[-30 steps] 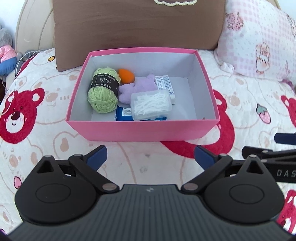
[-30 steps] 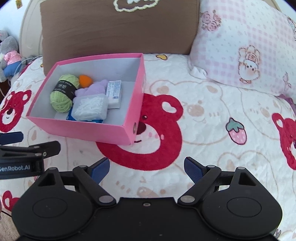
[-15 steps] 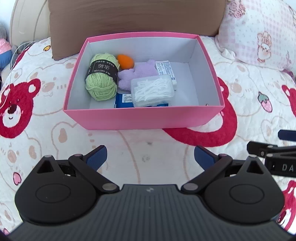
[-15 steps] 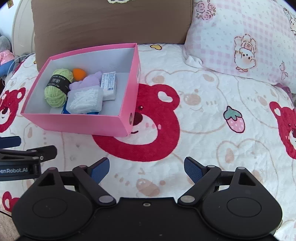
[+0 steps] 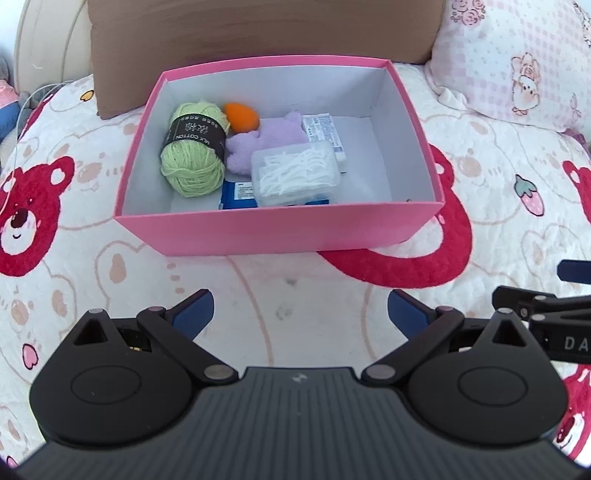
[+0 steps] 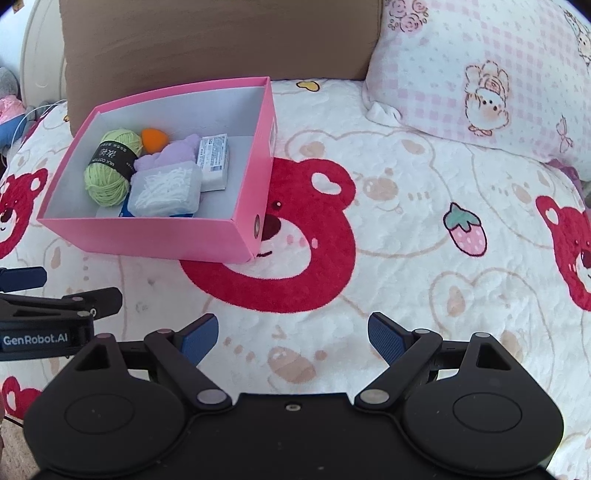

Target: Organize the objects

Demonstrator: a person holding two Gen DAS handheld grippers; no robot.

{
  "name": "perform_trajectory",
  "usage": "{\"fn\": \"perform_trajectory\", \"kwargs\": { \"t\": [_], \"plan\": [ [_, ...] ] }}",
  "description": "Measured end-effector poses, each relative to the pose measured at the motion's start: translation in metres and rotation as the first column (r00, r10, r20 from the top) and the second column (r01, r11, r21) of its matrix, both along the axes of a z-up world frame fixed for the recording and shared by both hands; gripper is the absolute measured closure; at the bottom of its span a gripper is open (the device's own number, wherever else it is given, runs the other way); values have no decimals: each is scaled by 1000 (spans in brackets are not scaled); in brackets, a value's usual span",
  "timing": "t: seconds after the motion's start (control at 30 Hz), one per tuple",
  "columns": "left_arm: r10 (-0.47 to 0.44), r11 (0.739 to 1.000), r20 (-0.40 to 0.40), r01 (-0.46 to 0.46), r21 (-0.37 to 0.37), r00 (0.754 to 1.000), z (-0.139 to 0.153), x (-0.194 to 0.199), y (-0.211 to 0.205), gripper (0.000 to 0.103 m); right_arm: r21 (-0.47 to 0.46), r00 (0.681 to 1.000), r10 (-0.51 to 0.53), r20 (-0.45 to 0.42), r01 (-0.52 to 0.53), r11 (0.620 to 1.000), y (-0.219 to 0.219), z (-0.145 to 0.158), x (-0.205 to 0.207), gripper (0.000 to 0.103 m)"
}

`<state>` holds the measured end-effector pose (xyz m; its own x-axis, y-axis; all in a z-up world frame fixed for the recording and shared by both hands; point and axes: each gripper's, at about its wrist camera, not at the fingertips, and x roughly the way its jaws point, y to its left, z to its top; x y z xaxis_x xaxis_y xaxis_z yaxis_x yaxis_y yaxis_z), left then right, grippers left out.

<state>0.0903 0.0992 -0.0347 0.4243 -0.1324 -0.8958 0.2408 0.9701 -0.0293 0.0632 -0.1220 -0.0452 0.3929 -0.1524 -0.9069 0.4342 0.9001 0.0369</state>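
A pink box [image 5: 280, 230] [image 6: 155, 240] stands on the bed. Inside lie a green yarn ball [image 5: 194, 155] [image 6: 109, 173], an orange egg-shaped piece [image 5: 242, 116] [image 6: 154, 138], a purple plush [image 5: 267, 144] [image 6: 173, 155], a clear case of white picks [image 5: 295, 173] [image 6: 166, 190] on a blue packet [image 5: 236, 194], and a white printed packet [image 5: 325, 133] [image 6: 214, 162]. My left gripper [image 5: 299, 314] hovers open in front of the box, nothing between its fingers. My right gripper [image 6: 291, 338] is open over the quilt, to the right of the box, also empty.
The bear-print quilt [image 6: 406, 236] covers the bed. A brown cushion [image 5: 258, 29] leans behind the box and a pink checked pillow [image 6: 480, 74] lies at the back right. A soft toy [image 6: 9, 107] sits at the far left edge.
Both views have tilted slightly down, then back, so the box shifted in frame. The box's contents and both open grippers look unchanged.
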Motion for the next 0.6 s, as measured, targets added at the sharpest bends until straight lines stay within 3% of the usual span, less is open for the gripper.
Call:
{"fn": "perform_trajectory", "kwargs": {
  "t": [0.6],
  "plan": [
    [-10, 1000, 2, 10, -6, 1000, 3, -6, 1, 1, -30, 1000, -8, -27, 7, 1000, -1, 5, -2, 12]
  ]
}}
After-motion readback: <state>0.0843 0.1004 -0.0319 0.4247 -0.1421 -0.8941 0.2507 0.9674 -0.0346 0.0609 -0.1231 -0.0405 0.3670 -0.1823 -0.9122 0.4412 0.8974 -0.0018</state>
